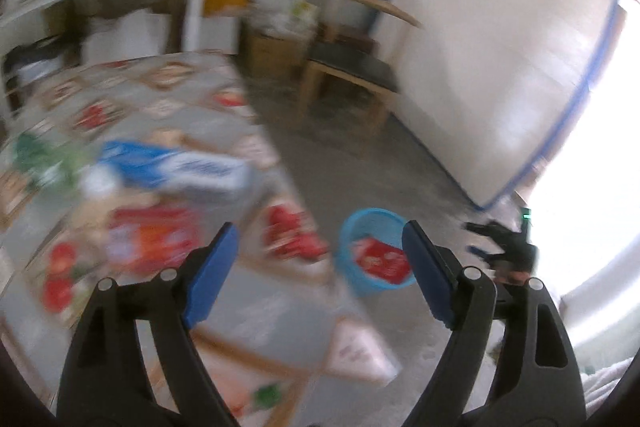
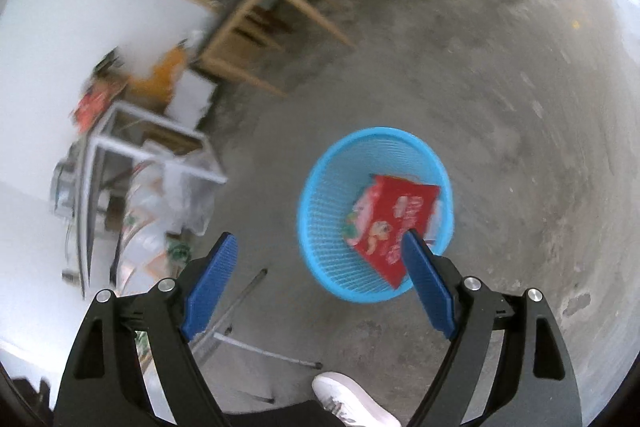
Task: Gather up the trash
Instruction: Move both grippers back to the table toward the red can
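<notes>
On the left of the left wrist view, the table (image 1: 192,99) under its patterned cloth is carrying the trash that is waiting for collection: a green packet (image 1: 36,155), a blue and white box (image 1: 176,171) and a red and orange carton (image 1: 156,239), all blurred. They are lying near the table's floor-side edge, probably within easy reach of both hands.

The left gripper (image 1: 320,267) is hanging above that edge with its jaws standing wide apart and nothing between the blue pads.

Right of the table, the blue basket (image 1: 352,227) is standing on the bare floor, close to the table corner, so a short carry should be enough. A red box (image 2: 396,223) is lying tilted inside it, leaning against the mesh wall.

In the right wrist view, the right gripper (image 2: 320,267) is looking down at the basket, jaws spread wide and empty; one pad is overlapping the red box in the picture only.

The floor (image 2: 500,87) is rough grey concrete. A wooden chair (image 1: 352,75) is standing against the far wall, beside a white panel (image 1: 500,67) edged in blue. A white shoe (image 2: 348,403) is showing at the lower edge.
</notes>
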The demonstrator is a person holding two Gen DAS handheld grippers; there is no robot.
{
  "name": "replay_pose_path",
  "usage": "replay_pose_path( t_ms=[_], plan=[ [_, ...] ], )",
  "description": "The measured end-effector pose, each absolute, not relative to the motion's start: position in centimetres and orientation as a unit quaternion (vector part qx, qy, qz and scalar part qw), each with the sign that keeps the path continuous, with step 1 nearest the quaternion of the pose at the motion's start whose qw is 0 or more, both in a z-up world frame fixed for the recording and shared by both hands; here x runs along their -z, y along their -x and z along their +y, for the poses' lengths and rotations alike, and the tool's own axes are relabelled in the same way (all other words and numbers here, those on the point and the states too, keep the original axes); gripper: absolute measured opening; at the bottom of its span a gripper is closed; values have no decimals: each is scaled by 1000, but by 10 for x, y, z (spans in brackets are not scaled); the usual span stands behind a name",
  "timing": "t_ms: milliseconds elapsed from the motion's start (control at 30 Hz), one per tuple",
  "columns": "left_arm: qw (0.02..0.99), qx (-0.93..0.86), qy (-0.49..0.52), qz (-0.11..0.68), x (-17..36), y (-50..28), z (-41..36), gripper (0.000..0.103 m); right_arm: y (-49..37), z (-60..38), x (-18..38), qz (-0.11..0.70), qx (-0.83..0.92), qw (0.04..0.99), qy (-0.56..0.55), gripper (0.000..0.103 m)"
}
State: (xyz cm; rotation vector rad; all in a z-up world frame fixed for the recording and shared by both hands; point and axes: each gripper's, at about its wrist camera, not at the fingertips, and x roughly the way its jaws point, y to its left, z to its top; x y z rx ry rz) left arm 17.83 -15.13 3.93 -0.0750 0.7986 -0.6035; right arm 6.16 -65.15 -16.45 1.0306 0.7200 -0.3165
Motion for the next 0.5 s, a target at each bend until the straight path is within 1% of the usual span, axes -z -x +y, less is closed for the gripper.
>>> replay_pose_path(
  t_ms=[100, 267, 400, 500],
  plan=[
    [889, 241, 52, 385, -34, -168, -106, 80, -69, -623, 127, 338, 112, 826, -436, 82],
    [897, 189, 79, 392, -14, -153, -52, 80, -97, -558, 54, 332, 21, 876, -350, 82],
    [894, 177, 113, 396, 4, -147, -26, 80, -125, -494, 12, 333, -60, 895, -291, 82],
    [894, 176, 118, 394, 14, -144, -20, 80, -154, -434, -8, 352, -119, 900, -228, 82]
  ],
)
